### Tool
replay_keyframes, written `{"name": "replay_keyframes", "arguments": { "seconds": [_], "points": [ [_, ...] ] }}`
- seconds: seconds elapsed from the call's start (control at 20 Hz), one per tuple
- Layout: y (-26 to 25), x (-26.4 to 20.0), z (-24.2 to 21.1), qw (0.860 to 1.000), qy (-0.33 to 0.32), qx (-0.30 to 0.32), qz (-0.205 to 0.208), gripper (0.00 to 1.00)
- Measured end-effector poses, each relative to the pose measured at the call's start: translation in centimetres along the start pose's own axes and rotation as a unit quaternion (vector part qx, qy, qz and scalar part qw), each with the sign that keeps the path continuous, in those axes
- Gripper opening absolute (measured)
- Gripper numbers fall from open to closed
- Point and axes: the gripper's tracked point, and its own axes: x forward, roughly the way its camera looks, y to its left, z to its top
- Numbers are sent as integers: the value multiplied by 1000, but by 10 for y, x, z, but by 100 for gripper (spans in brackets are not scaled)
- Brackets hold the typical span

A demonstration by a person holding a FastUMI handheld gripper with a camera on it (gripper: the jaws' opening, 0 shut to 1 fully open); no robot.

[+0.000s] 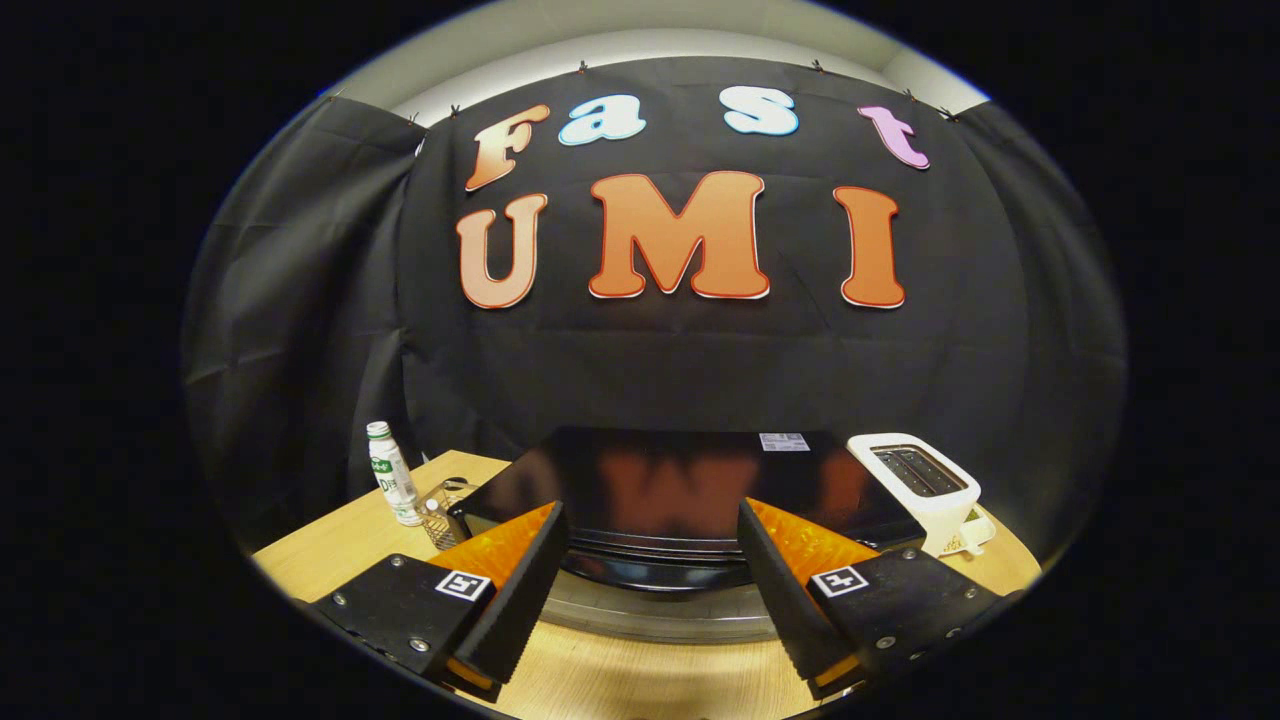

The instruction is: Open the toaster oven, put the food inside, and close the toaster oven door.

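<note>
The tool (650,585) is held wide open and empty above the toaster oven (660,490), whose door handle should be approached squarely.

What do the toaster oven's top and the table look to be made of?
Toaster oven: top looks like glossy black glass or lacquered metal, since it mirrors the wall. Table: pale wood or laminate, matte, faint grain. The tool hangs open above the oven's front edge.

You have a glossy black toaster oven (660,480) just ahead of you, its top mirroring a blur of orange. It stands on a pale wood-grain worktop (330,555). Right of it is a white pop-up toaster (920,485) with dark slots; to the left, a white bottle (392,487) with green print.
</note>
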Motion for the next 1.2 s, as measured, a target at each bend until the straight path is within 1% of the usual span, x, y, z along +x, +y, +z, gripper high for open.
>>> {"name": "replay_keyframes", "arguments": {
  "seconds": [0.25,0.35,0.45,0.5,0.6,0.65,0.75,0.95,1.2],
  "points": [
    [1,6,-21,1000,17,7,-16,100],
    [0,6,-18,1000,3,26,-16,100],
    [1,4,-18,1000,-7,23,-19,100],
    [2,2,-17,999,-10,24,-21,99],
    [3,-7,-21,999,-12,30,-24,92],
    [1,-16,-24,999,-14,30,-24,87],
    [3,-33,-29,999,-14,35,-18,80],
    [8,-67,-49,999,5,44,-1,80],
    [13,-102,-82,996,50,62,34,79]
  ]
}}
